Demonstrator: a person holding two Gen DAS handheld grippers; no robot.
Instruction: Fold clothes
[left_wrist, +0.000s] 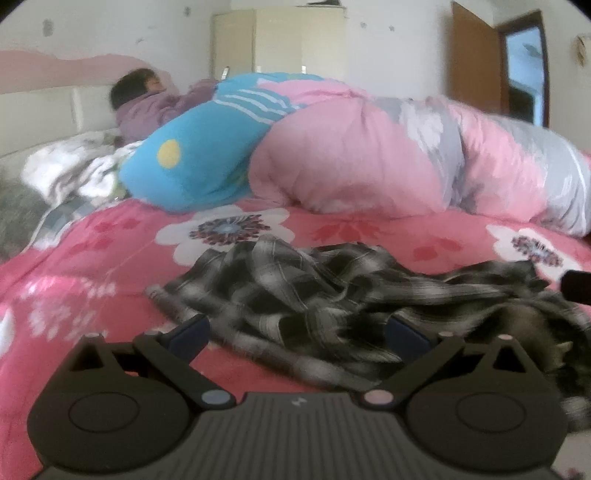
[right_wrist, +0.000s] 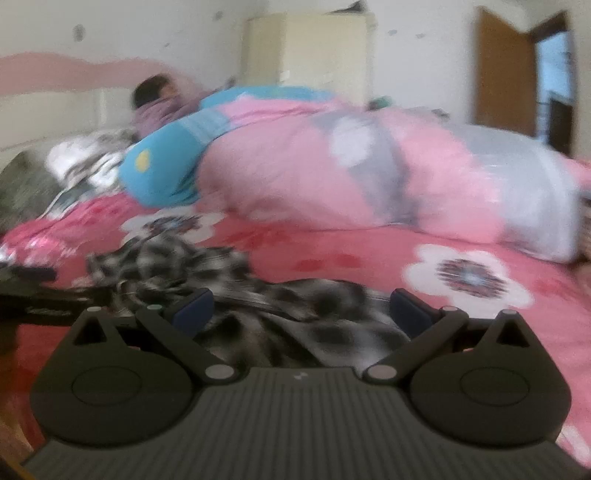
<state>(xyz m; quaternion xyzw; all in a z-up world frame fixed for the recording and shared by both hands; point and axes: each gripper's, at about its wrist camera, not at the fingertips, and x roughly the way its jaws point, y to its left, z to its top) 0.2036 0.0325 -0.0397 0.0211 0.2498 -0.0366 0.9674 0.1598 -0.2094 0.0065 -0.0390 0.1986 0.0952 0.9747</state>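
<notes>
A crumpled black, grey and white plaid shirt (left_wrist: 314, 295) lies on the pink floral bedspread (left_wrist: 92, 266). My left gripper (left_wrist: 299, 332) is open low over the shirt's near edge, with cloth lying between its blue-padded fingers (left_wrist: 192, 330). In the right wrist view the same plaid shirt (right_wrist: 258, 306) spreads in front of my right gripper (right_wrist: 303, 306), which is open with rumpled fabric between and under its fingers (right_wrist: 410, 306). The other gripper's dark body (right_wrist: 40, 295) shows at the left edge there. Both views are blurred.
A bulky pink and grey quilt (left_wrist: 388, 155) and a blue blanket roll (left_wrist: 192, 155) lie across the far side of the bed. A person (left_wrist: 144, 99) lies beyond them by the headboard. A cream wardrobe (left_wrist: 280, 37) and a brown door (left_wrist: 476, 51) stand behind.
</notes>
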